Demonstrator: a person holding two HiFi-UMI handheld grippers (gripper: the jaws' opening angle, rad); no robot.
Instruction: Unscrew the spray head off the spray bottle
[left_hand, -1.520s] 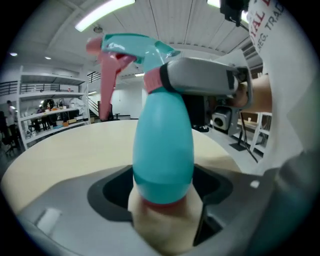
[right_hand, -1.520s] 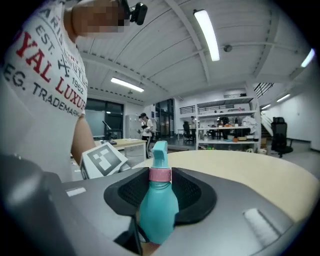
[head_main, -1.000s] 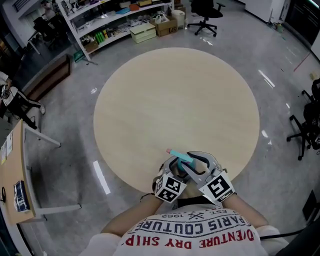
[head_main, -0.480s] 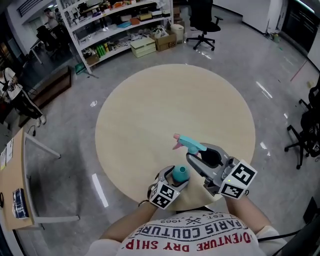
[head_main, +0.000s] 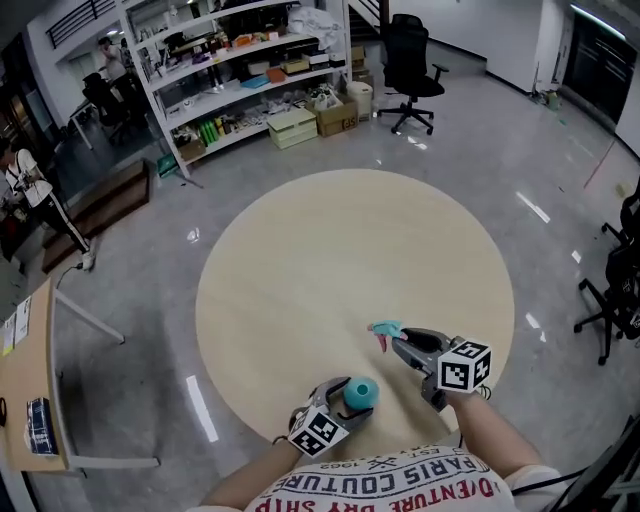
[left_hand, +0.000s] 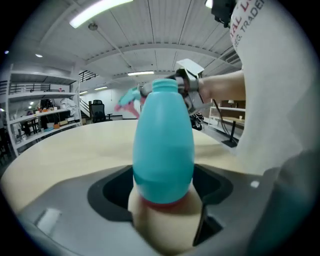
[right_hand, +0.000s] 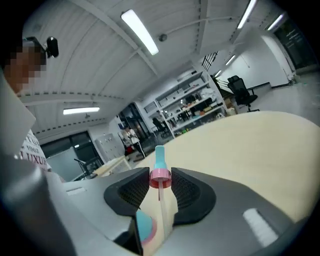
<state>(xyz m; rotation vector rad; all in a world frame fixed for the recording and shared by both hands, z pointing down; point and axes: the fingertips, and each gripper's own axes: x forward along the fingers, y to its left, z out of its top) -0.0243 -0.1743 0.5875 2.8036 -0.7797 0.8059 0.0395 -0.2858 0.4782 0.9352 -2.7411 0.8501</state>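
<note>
Left tongs (head_main: 347, 402): spread wide but clamped round the body of the bottle (left_hand: 163, 145), at the lower middle of the head view.
Right tongs (head_main: 404, 343): about half closed on the spray head (right_hand: 160, 167), pink collar between the pads, to the right of the bottle and apart from it.
Done: the head is off and the bottle neck is bare.
Left: probably only setting both down on the tabletop (head_main: 350, 250).

The bottle (left_hand: 162, 140) is smooth plastic, the table (head_main: 350, 250) matt, the floor (head_main: 140, 290) glossy
</note>
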